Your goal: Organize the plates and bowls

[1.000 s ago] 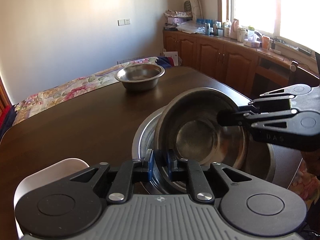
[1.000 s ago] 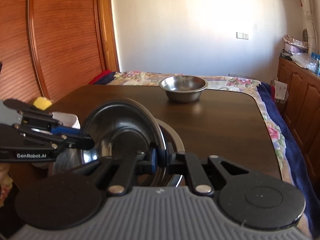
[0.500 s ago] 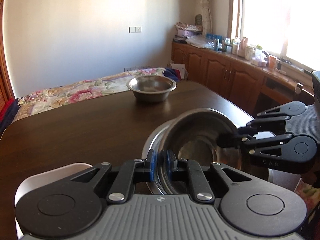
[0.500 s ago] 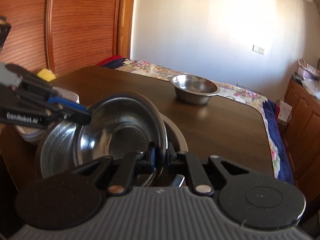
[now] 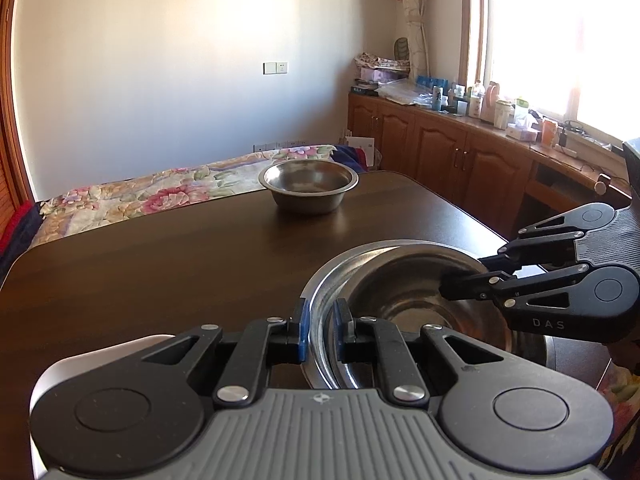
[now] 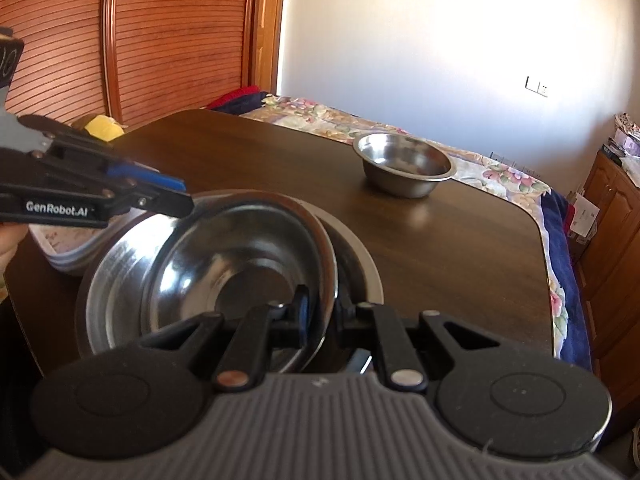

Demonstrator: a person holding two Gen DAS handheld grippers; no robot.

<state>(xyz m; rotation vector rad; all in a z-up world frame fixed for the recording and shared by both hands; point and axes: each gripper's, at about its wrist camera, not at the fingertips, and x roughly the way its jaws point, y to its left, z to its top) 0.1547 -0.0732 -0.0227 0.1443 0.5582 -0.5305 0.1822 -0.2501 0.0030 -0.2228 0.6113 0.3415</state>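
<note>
Carefully: both grippers' jaws pinch the steel bowl (image 6: 240, 264) rim; lower it level into the larger bowl (image 6: 116, 276); release together.

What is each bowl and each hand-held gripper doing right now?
Tilted steel bowl: gripped at opposite rims by both grippers, leaning over the wide bowl.
Wide steel bowl: flat on the table, under the tilted one.
Far steel bowl: upright, alone, empty.
Left hand-held gripper: shut on the tilted bowl's rim.
Right hand-held gripper: shut on the opposite rim.
White dish: on the table, beside the bowls.

White wall (image 5: 160, 60), sunlit window (image 5: 560, 40), wooden cabinets (image 5: 460, 156), floral bedspread (image 5: 160, 192)
</note>
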